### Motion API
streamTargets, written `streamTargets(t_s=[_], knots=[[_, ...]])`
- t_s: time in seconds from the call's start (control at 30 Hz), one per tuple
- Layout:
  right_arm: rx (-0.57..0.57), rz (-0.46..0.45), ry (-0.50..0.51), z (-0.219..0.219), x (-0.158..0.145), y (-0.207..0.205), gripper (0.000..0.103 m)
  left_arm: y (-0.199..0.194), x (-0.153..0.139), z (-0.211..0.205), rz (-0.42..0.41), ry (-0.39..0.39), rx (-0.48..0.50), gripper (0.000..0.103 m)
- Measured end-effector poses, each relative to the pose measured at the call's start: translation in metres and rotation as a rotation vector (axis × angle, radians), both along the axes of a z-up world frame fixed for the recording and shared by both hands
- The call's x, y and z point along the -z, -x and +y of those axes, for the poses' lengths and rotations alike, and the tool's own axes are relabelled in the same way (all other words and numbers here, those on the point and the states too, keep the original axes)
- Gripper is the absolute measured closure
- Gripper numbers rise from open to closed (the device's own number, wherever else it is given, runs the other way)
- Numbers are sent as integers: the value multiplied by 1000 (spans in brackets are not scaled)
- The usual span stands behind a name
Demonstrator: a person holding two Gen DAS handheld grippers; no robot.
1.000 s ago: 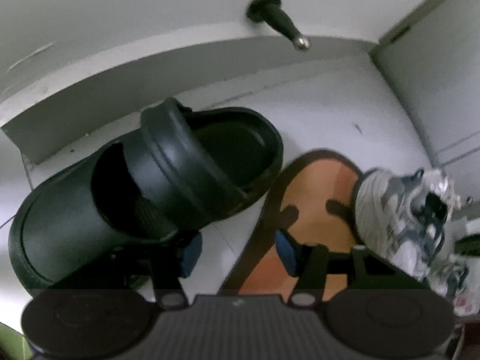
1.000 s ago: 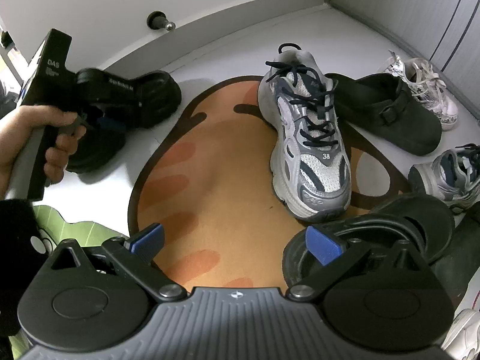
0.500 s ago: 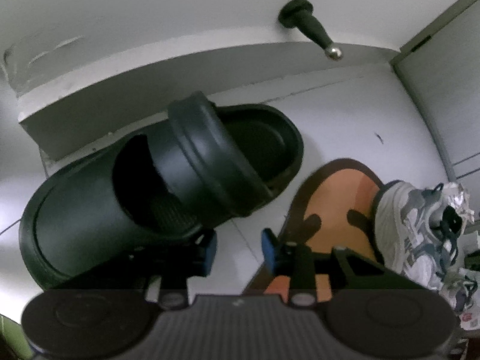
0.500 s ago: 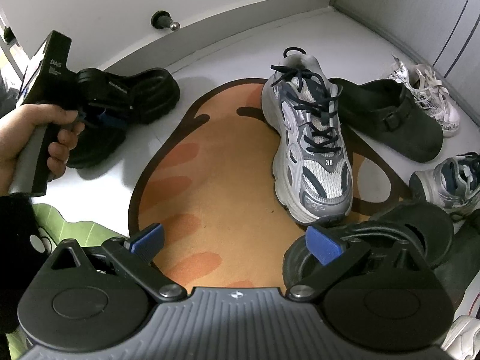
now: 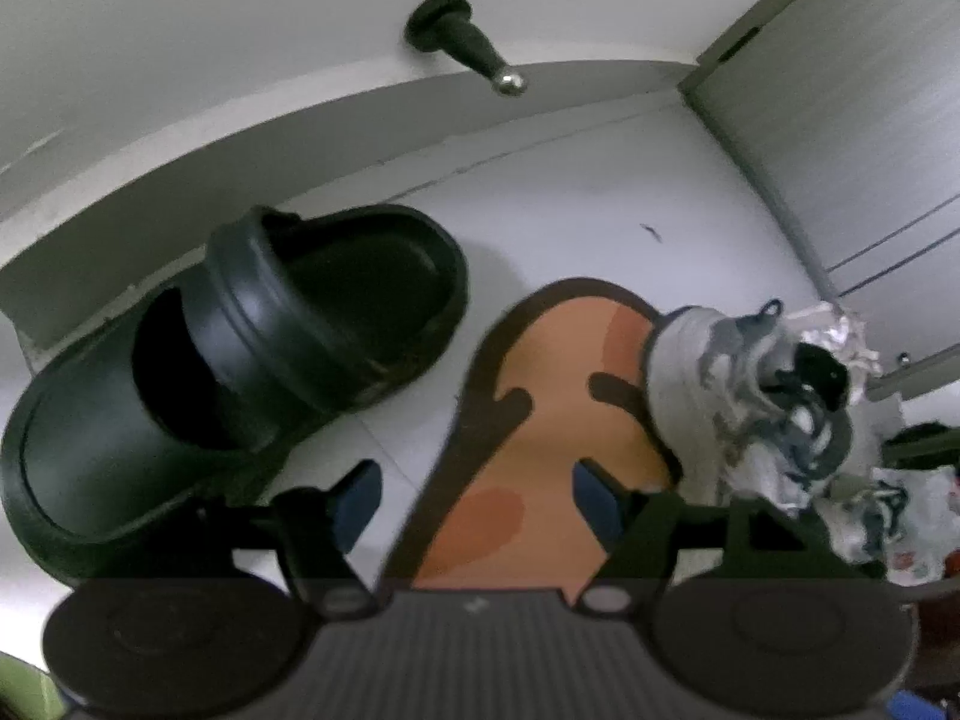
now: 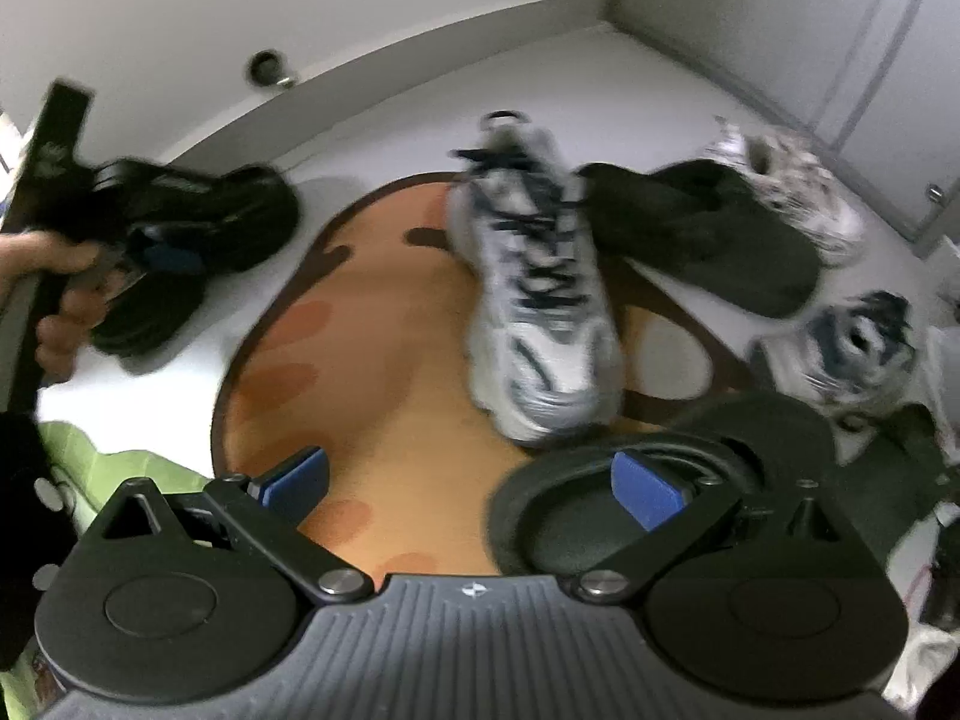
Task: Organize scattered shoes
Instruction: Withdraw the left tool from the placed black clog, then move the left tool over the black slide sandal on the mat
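Fingers (image 5: 360,495) of both grippers spread wide, empty; black clog (image 5: 228,372) chunky, glossy, strap fwd.

Counts, right wrist view: 2 grey-and-white sneakers with dark laces (image 6: 540,300) (image 6: 852,348), 1 pale patterned sneaker (image 6: 798,192), 1 dark buckle clog (image 6: 720,240), 2 black rubber clogs (image 6: 240,216) (image 6: 600,510). 1 orange mat (image 6: 372,360), 1 green mat (image 6: 120,480), 1 door stopper (image 6: 267,66). 2 claws (image 6: 474,480) (image 5: 474,492), 1 hand (image 6: 54,276)
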State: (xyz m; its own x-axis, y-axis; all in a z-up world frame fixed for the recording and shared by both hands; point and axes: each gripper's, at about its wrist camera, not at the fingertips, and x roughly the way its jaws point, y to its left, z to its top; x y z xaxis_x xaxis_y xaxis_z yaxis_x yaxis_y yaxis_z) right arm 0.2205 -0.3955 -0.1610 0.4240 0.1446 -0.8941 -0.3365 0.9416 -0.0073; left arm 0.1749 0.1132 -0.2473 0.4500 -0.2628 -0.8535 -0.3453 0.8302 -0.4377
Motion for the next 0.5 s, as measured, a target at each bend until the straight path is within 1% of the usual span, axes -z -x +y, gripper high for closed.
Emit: streamTargets(t_s=[0.1,0.2,0.33,0.43,0.5], knots=[[67,-21,35,-37,-14,7,0,0,-8,-8,-15,24,11,30],[88,-33,51,-50,-21,14,0,-1,-18,-24,-39,53,57,30],[115,-48,71,-69,-31,23,0,-2,-24,-46,-40,102,111,30],[135,-59,86,-82,-38,30,0,-3,-27,-69,-40,123,177,31],[149,-67,96,-92,-42,35,0,-4,-32,-86,-39,147,246,31]])
